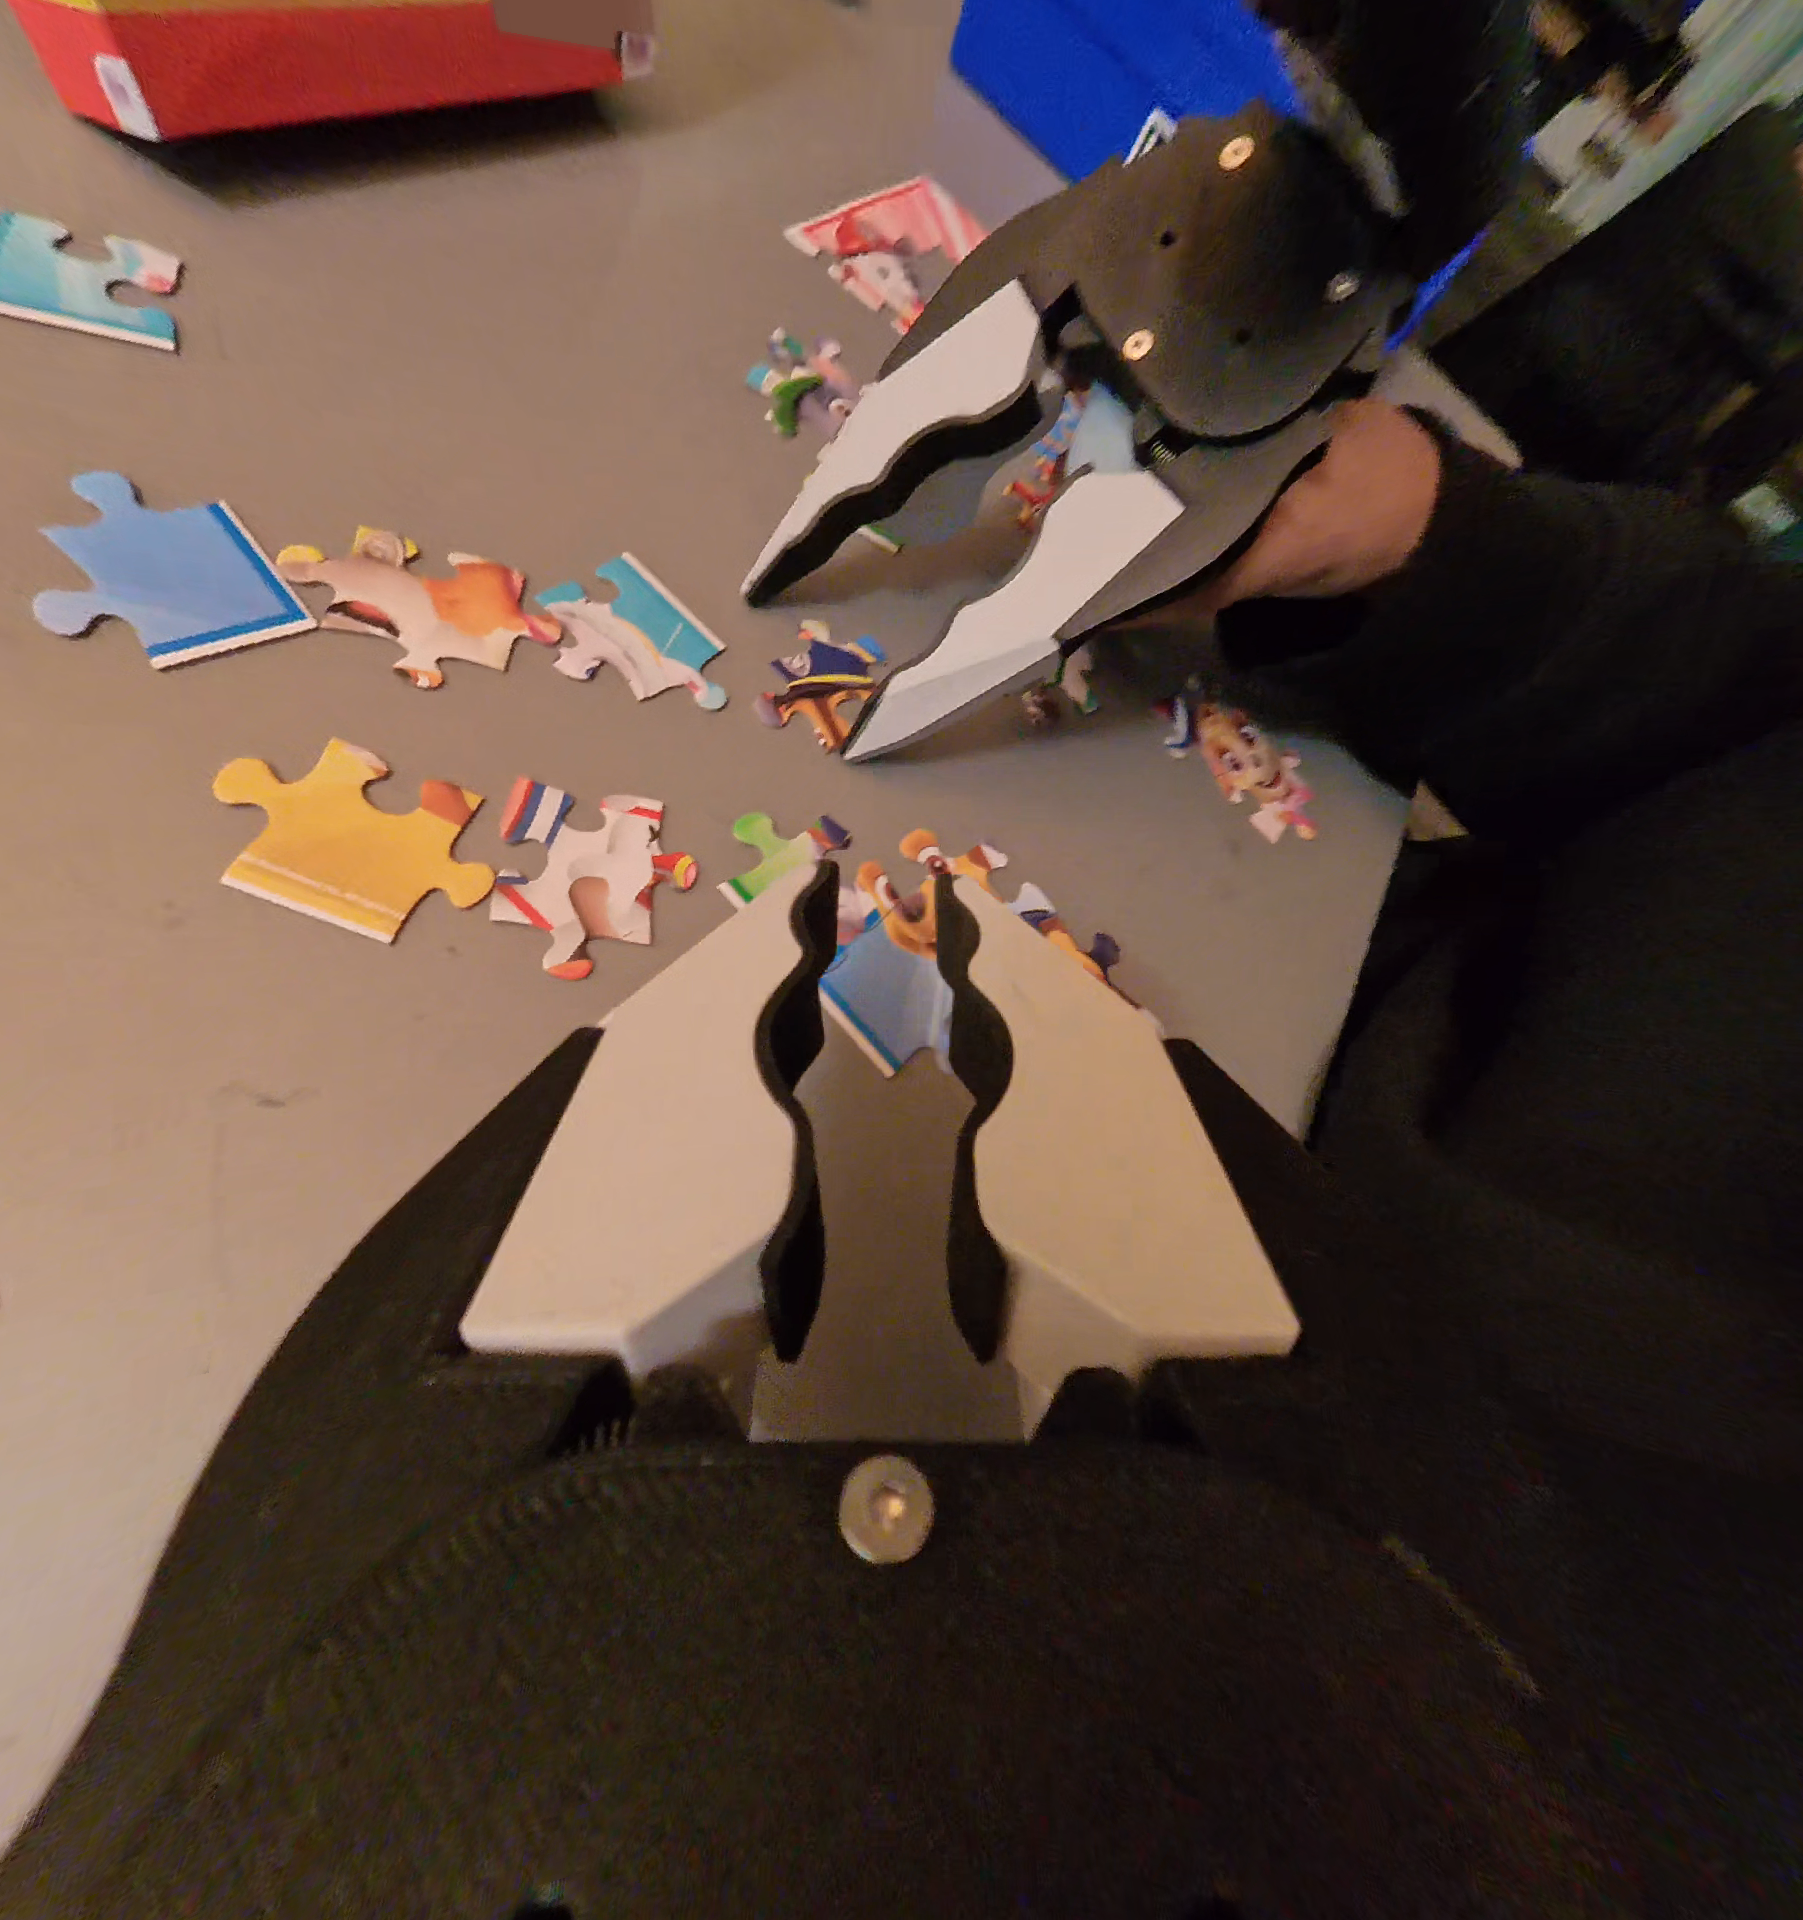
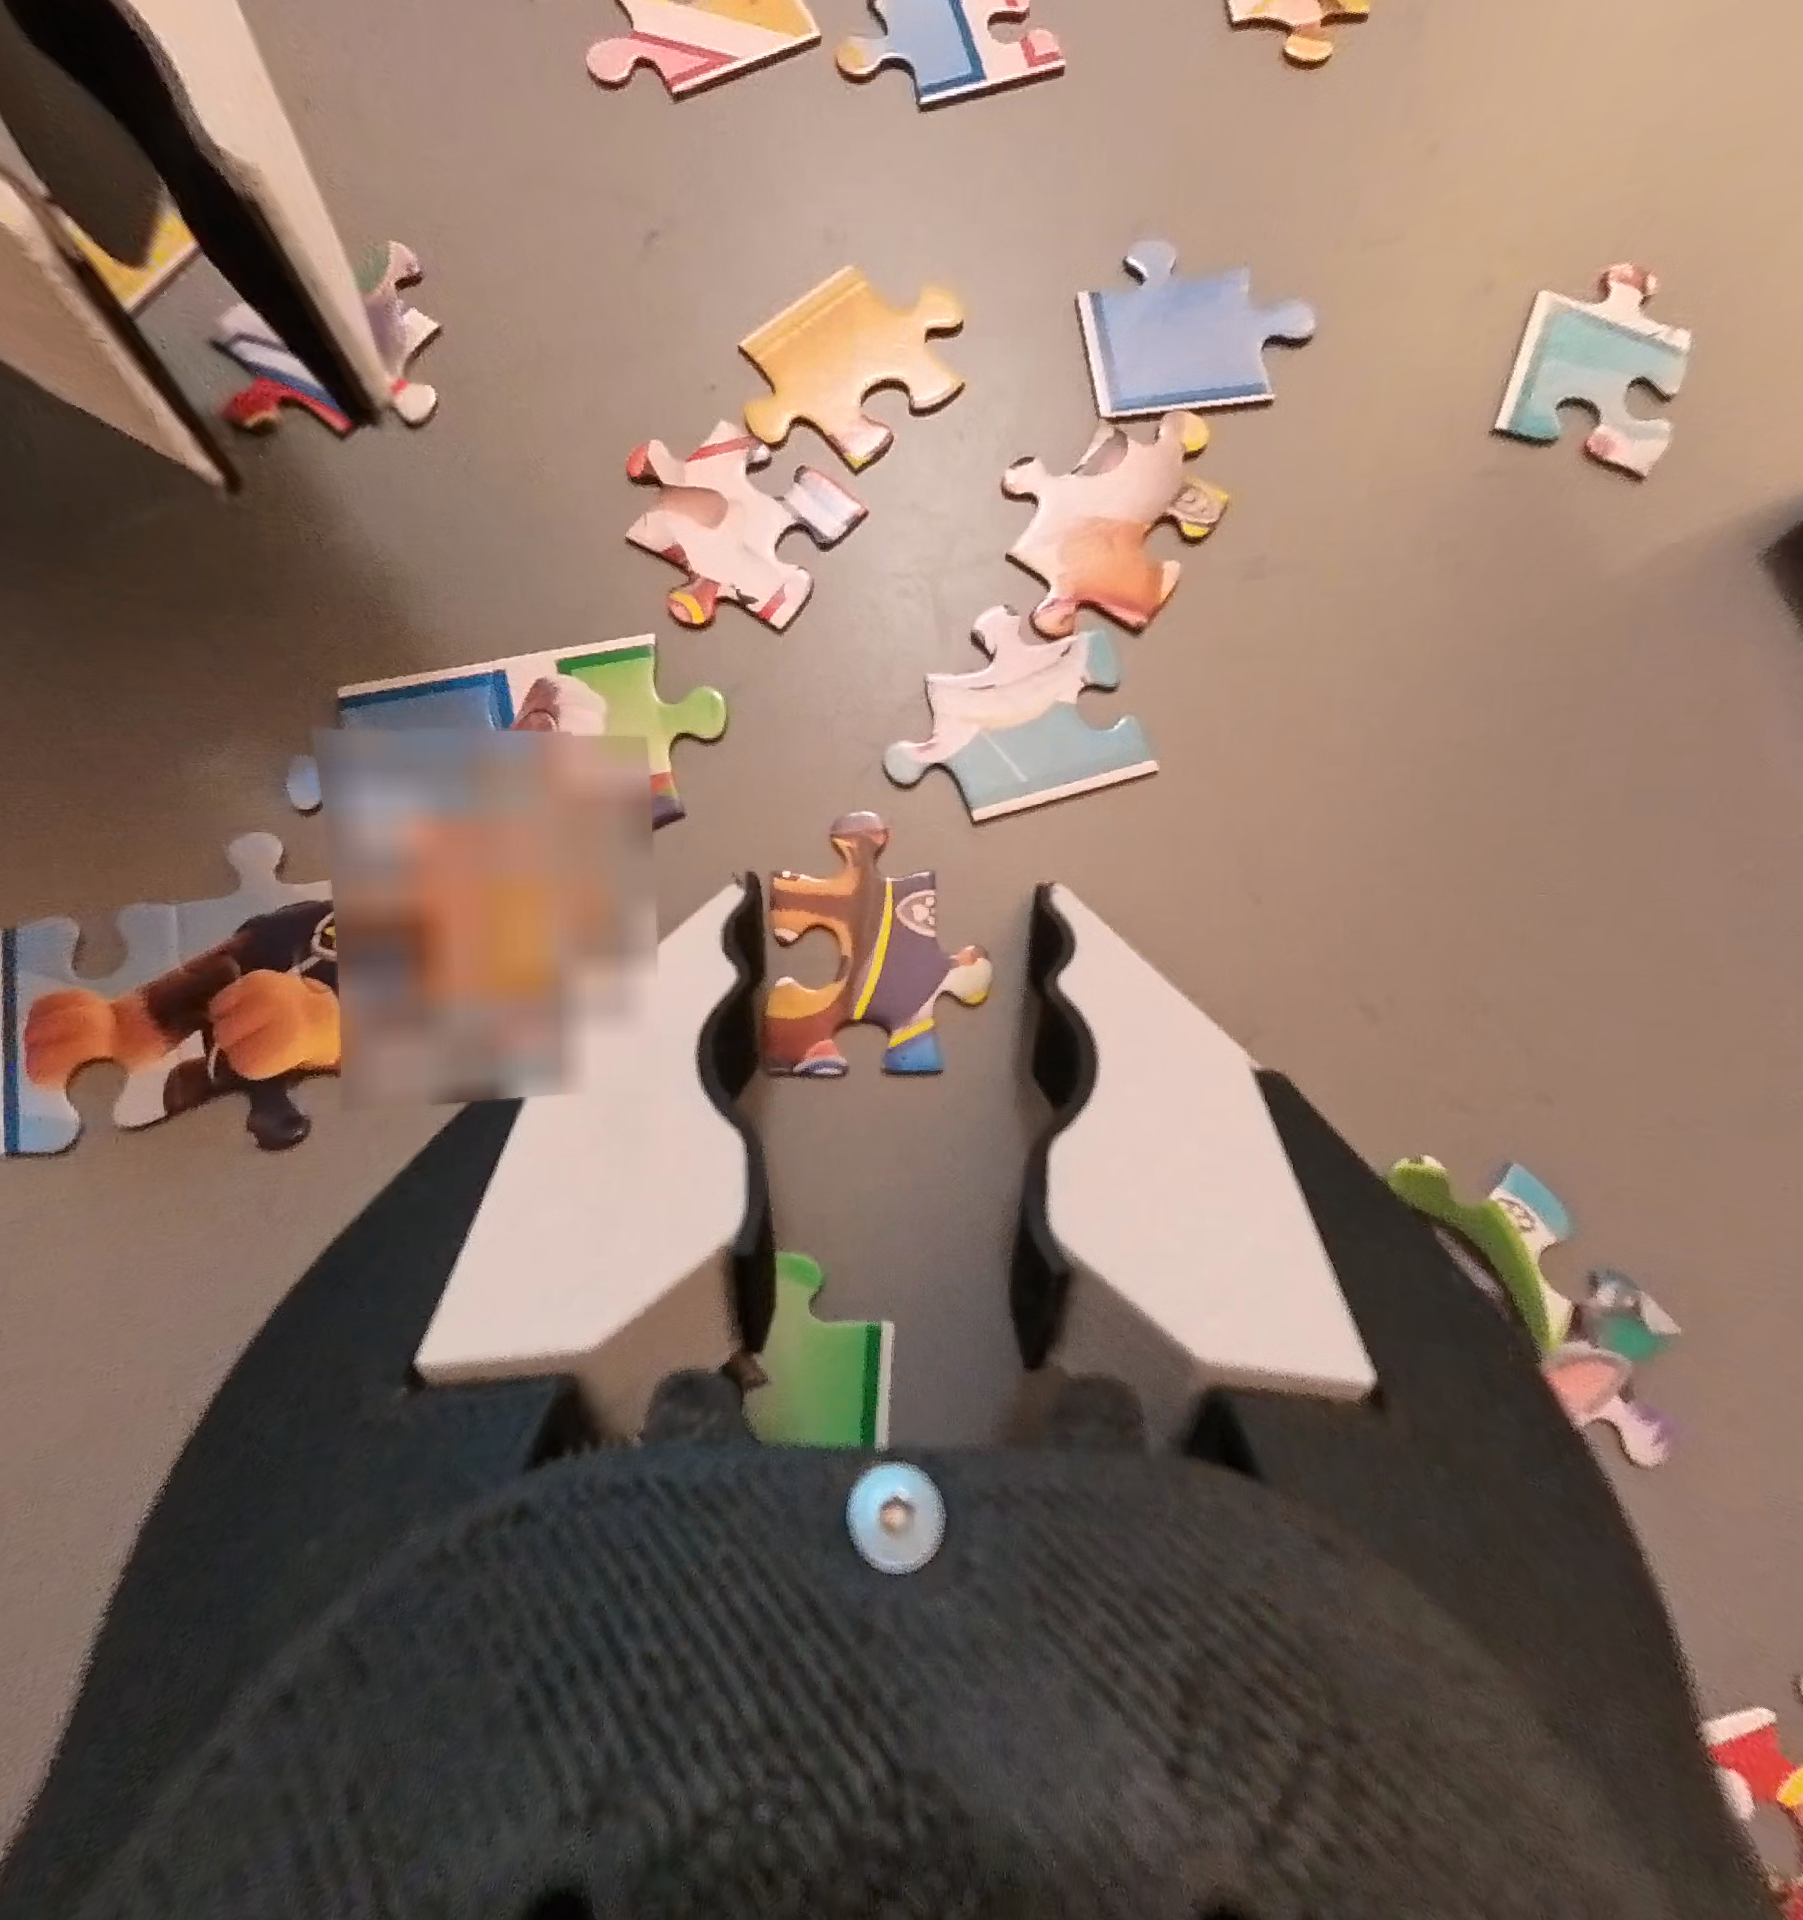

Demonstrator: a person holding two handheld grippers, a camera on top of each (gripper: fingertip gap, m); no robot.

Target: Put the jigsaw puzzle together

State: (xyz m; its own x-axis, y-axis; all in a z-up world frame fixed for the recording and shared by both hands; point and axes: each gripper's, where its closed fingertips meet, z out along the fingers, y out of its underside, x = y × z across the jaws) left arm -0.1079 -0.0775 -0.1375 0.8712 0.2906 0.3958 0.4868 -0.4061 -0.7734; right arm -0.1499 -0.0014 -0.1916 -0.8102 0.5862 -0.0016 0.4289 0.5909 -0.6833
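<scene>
Puzzle pieces, loose, scattered face-up on a grey table; places below are given relative to the brown-and-purple piece.

Right gripper: jaws wide apart, straddling the brown-and-purple piece. That piece lies flat on the table between the fingers, close to one pad and clearly apart from the other; nothing gripped.

Left gripper: jaws narrowly parted, tips poised over a joined cluster of pieces showing blue, orange and green. Nothing is pinched; whether the tips touch the cluster cannot be told.

Neighbours: pale blue-and-white piece just beyond the landmark; yellow piece and blue edge piece farther beyond; green piece behind it, under the right gripper's body; red box well away at the far table edge.

Risks, as judgement: a flat, thin piece gives the pads little edge to bite, so closing could skate it sideways or tip it out. The left tips could nudge the cluster and part its joints. The two grippers work near each other and could collide.

View differences: only the right wrist view shows the landmark piece sitting between the fingers; only the left wrist view shows the red box, a blue bin, the table's near edge and the hand holding the right gripper
</scene>
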